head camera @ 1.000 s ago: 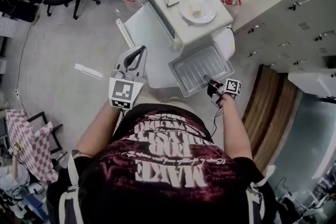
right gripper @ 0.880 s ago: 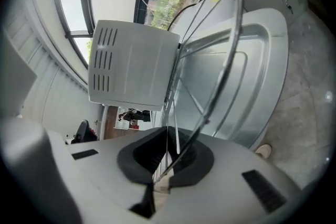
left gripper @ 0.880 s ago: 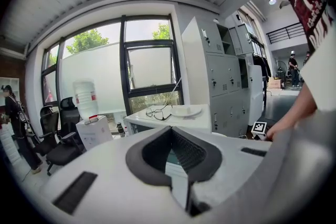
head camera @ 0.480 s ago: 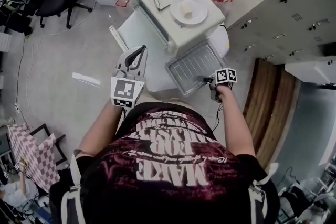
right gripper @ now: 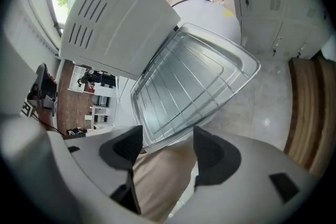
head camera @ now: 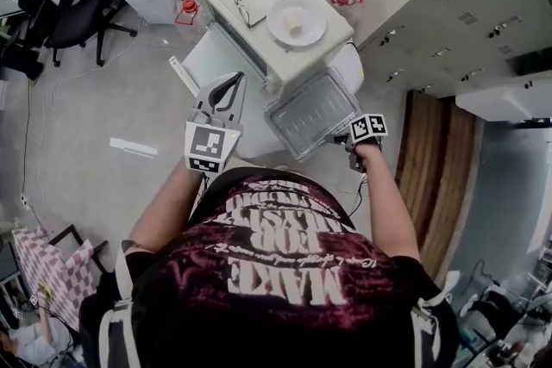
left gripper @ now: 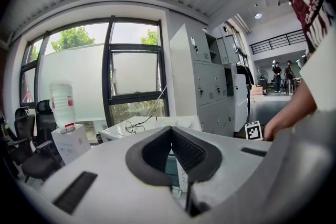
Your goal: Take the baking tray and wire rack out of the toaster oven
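Note:
The white toaster oven (head camera: 259, 30) stands on a white table. The metal baking tray (head camera: 312, 112) with the wire rack (right gripper: 184, 86) lying in it sticks out of the oven's front toward me. My right gripper (head camera: 343, 140) hovers at the tray's near right corner. Its jaws have just been opening and now stand open, with nothing between them. In the right gripper view (right gripper: 167, 139) the tray's near rim (right gripper: 157, 136) lies just past the fingertips. My left gripper (head camera: 222, 99) is held up left of the tray, shut and empty, and it touches nothing (left gripper: 171, 131).
On the oven top lie a white plate (head camera: 296, 21) and a pair of glasses (head camera: 250, 0). Grey cabinets (head camera: 448, 21) line the right side, with a wooden strip (head camera: 435, 177) on the floor beside them. Office chairs (head camera: 60, 4) stand at the upper left.
The right gripper's jaws opened and let go of the tray's near corner, then drew slightly back. The left gripper stayed raised and shut, drifting a little.

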Available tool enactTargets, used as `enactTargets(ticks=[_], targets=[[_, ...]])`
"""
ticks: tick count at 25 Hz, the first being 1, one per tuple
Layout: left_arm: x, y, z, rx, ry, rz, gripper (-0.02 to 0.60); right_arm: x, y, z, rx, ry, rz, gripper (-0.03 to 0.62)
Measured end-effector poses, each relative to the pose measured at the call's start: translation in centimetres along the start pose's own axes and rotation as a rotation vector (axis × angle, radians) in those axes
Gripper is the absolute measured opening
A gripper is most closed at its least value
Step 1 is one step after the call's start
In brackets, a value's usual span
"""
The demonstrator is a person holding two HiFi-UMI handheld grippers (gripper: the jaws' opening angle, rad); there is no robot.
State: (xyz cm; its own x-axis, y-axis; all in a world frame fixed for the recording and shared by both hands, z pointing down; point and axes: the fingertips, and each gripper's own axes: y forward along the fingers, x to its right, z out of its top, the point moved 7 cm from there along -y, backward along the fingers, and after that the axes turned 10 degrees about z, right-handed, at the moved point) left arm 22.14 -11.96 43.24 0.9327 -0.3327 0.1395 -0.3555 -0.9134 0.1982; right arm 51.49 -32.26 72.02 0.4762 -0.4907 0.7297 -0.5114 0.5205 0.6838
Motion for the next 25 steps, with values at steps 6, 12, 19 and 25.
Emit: enactTargets(ticks=[6,12,19,25], targets=[[-1.2,-0.7,0.1,-0.001,-0.045,0.022,0.003,-5.9,-1.7,1.0,0.257,-0.354,-0.158,0.186],[-3.6,-1.2,-0.9,-0.026,-0.047,-0.001,0.003,-11.2,-0.6,0.7,0.529,-0.478,-0.229,0.003],[-7.6,0.5,-1.3,-0.032,-0.011,-0.154,0.005,-16.7,-0.1,0.6,0.739,-0.494,-0.408,0.003],[-11.9,2.5,-1.6,-0.006,0.008,-0.326,0.003,-22.4,0.5,0.5,0.902,-0.441,-0.562,0.003]])
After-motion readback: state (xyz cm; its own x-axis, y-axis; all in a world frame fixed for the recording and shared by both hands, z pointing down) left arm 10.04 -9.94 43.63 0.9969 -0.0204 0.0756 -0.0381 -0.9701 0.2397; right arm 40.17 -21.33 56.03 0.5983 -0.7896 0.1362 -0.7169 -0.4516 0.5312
